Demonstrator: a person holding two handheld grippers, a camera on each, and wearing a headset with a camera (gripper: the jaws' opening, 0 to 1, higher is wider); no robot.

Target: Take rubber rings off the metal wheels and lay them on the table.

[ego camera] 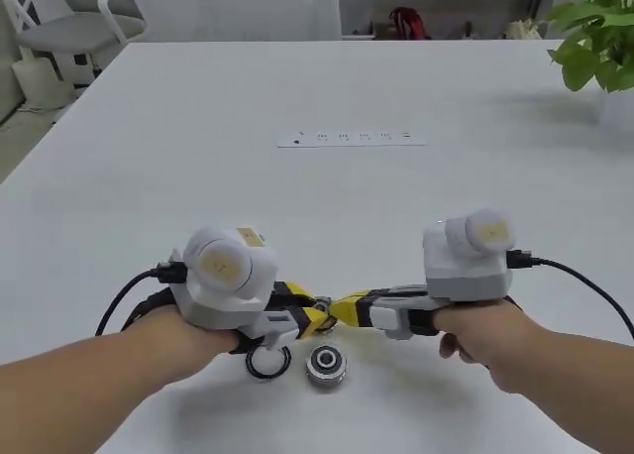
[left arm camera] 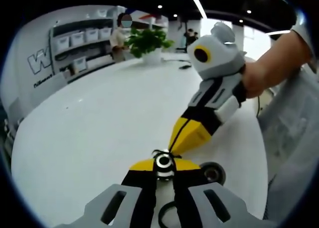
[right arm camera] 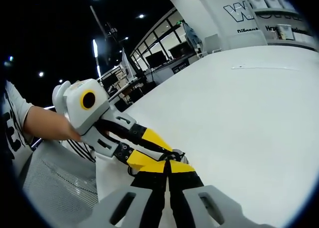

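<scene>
Your left gripper (left arm camera: 163,169) and right gripper (right arm camera: 169,164) meet tip to tip on one wheel.
Nearest you, a loose ring (ego camera: 267,362) lies flat on the tabletop (ego camera: 198,157), just beside a spare wheel (ego camera: 326,365) but not touching it. Just beyond them, your left gripper pinches the held wheel (left arm camera: 163,161) between its yellow tips. Your right gripper, jaws pressed together, nips the black fitted ring (left arm camera: 160,152) at that wheel's edge. Farther off are a power strip (ego camera: 352,137) and a plant (ego camera: 594,38).
</scene>
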